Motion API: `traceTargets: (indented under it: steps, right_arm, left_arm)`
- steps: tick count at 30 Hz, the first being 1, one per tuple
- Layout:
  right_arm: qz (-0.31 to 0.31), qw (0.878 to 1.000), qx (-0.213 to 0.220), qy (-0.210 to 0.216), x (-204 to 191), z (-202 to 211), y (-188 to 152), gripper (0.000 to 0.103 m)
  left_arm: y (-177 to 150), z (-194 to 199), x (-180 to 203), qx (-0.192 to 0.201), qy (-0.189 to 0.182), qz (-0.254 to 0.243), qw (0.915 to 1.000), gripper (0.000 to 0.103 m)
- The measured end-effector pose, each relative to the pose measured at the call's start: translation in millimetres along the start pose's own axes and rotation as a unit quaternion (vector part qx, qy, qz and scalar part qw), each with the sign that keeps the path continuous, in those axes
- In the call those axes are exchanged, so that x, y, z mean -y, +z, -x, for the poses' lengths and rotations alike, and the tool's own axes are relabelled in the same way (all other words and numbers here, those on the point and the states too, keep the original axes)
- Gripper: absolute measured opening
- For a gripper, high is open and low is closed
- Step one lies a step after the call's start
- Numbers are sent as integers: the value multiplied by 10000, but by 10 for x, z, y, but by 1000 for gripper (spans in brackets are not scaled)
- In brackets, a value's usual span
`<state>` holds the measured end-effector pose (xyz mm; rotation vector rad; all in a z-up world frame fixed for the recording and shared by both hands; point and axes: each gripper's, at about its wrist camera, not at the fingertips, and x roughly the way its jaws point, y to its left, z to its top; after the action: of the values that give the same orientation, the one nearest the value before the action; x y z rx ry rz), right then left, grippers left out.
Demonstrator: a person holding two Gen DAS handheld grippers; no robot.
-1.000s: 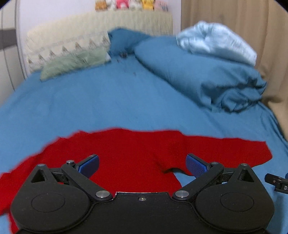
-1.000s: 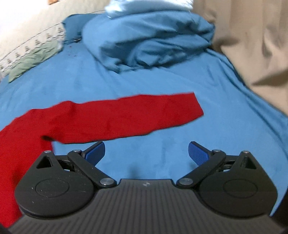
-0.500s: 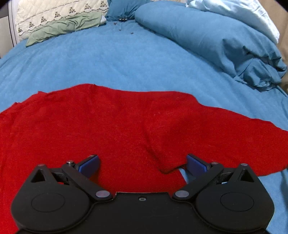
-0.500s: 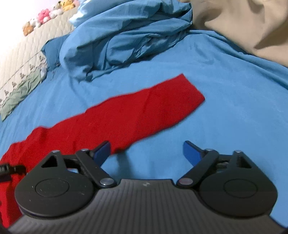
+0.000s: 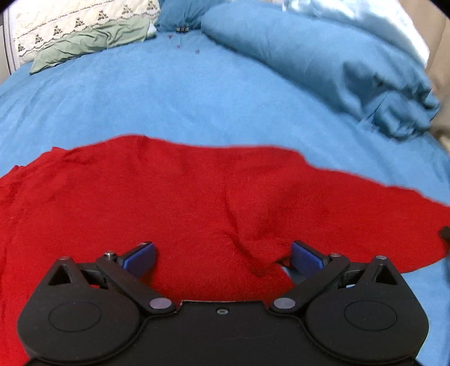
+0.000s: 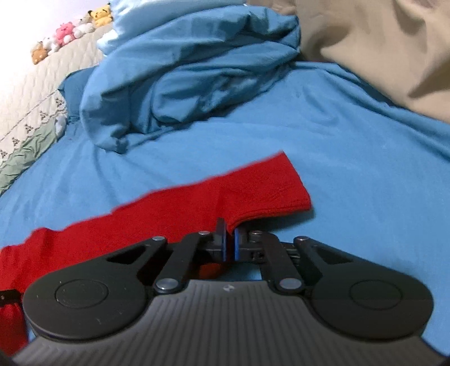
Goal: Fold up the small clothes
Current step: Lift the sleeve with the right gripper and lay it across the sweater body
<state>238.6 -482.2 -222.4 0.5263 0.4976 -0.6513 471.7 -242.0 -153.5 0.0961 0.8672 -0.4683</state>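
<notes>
From the left wrist camera, the left gripper [image 5: 223,257] hangs low over a red garment [image 5: 197,197] spread flat across a blue bedsheet [image 5: 168,93]. Its blue-padded fingers [image 5: 140,254] stand wide apart with nothing between them. The left pad sits over the red cloth; the right pad lies at the cloth's near edge, where a fold dips into a notch and a sliver of blue sheet shows. The garment fills the near half of the frame, running off the left edge and tapering to the right. Far right, a bundled blue duvet [image 5: 323,62] is heaped on the bed, with a pale blue cloth [image 5: 365,17] on top. Far left, a green pillow [image 5: 92,42] leans on a cream quilted headboard [image 5: 70,17].

From the right wrist camera, the right gripper [image 6: 230,242] is clamped on the near edge of the red sleeve [image 6: 197,208], pads pressed together with a pinch of red fabric rising between them. The sleeve stretches from the near left to a squared cuff end just right of centre, lying on the sheet. The blue duvet sits behind it, a tan curtain [image 6: 379,42] hangs at far right, and small stuffed toys [image 6: 67,31] line the headboard's top at far left. A dark object at the near left edge may be the other gripper, but too little shows to be sure.
</notes>
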Motion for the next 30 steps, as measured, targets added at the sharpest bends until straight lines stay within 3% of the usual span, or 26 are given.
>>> traceTargets:
  steps: [5,9,13,17,20,22,27,29,30]
  right_arm:
    - [309,9982,226,472,-525,250,239,20]
    - [800,9873,434,1299,-1350,523,369,20]
    - [1362,9583,468,2469,-2402,800,222,20]
    - [2143,9120,-105,3497,-3456,828,-418,20]
    - [2745,8891,-744,3585,-3990,684,-1127,20]
    - [2937,8843,-1054,3475,-4137,574,-1522,20]
    - [2999,8813,-1160,3462,-4111,508,-1835,22]
    - [3059,8765,-1147,3535,-4052,514,-1767,37]
    - [3103,8741,-1154,3555,-4015,544,-1739,59]
  left_arm:
    - [81,483,-244,467,274,-62,9985,103]
    - [168,870,-677,724,400,250,9963,103]
    - [133,1222,-1181,909,665,507,9923,103]
    - [-47,1410,-1707,984,971,742,9876,103]
    - [-246,1407,-2018,890,1094,988,9851,103]
    - [-382,1354,-2166,737,1157,1102,9844,103]
    - [-630,1318,-2358,636,1147,1161,9845,103]
    - [-648,1298,-2361,654,1072,1150,9854,103]
    - [-641,1293,-2333,659,1035,1128,9860,103]
